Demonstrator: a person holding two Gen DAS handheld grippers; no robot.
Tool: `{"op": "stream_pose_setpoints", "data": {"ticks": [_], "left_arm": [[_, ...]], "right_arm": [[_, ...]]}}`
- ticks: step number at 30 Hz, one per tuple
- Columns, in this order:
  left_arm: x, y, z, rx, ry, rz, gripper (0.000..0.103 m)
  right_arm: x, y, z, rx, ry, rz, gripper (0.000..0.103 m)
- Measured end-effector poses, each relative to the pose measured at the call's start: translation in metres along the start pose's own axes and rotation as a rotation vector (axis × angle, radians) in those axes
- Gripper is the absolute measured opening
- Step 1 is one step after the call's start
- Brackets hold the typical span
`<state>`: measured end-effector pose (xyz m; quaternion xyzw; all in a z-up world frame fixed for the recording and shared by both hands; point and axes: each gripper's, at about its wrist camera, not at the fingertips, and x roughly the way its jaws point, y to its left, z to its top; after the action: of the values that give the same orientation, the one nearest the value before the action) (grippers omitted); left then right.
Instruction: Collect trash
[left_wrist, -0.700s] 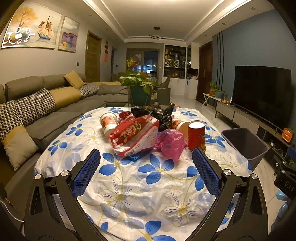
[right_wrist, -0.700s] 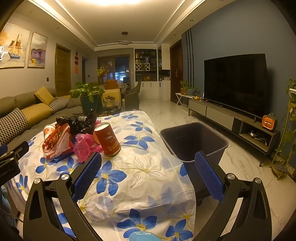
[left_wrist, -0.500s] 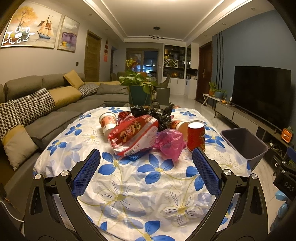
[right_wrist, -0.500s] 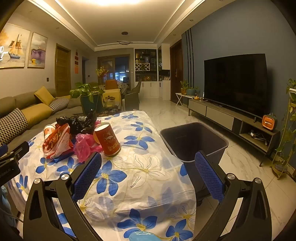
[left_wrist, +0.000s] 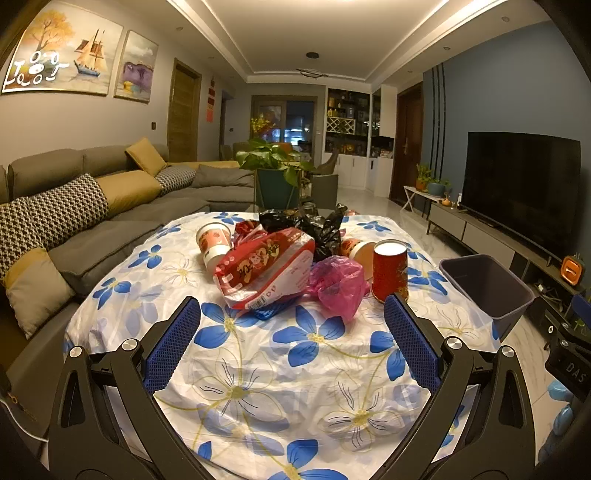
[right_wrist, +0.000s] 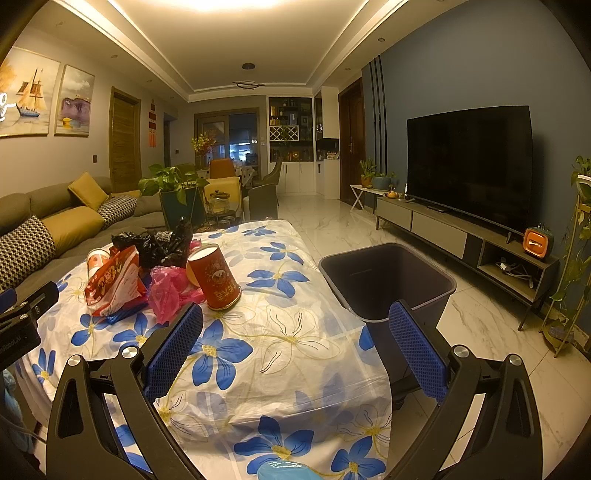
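A heap of trash lies on the flowered tablecloth (left_wrist: 258, 354): a red snack bag (left_wrist: 264, 269), a pink plastic bag (left_wrist: 338, 282), a crumpled black bag (left_wrist: 314, 229), a paper cup (left_wrist: 212, 245) and an upside-down red cup (left_wrist: 389, 271). A dark bin (right_wrist: 388, 280) stands on the floor right of the table. My left gripper (left_wrist: 291, 341) hangs open over the near tablecloth, short of the heap. My right gripper (right_wrist: 295, 347) is open too, above the table's right edge, with the red cup (right_wrist: 214, 277) ahead on its left.
A grey sofa (left_wrist: 92, 206) with cushions runs along the left. A potted plant (left_wrist: 277, 173) stands beyond the table. The TV (right_wrist: 469, 166) and its low cabinet (right_wrist: 461, 236) line the right wall, across a stretch of marble floor (right_wrist: 332, 229).
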<state>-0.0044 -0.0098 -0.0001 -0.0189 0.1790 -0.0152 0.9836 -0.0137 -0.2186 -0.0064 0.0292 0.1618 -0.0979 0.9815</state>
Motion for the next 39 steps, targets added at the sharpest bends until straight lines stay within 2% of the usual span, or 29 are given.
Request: {"op": "stream_pose_setpoints", "data": {"ticks": [39], "left_arm": [[0.0011, 0.0009, -0.0006, -0.002, 0.004, -0.002, 0.098]], "right_arm": [[0.0032, 0.0012, -0.0003, 0.001, -0.001, 0.0, 0.098]]}}
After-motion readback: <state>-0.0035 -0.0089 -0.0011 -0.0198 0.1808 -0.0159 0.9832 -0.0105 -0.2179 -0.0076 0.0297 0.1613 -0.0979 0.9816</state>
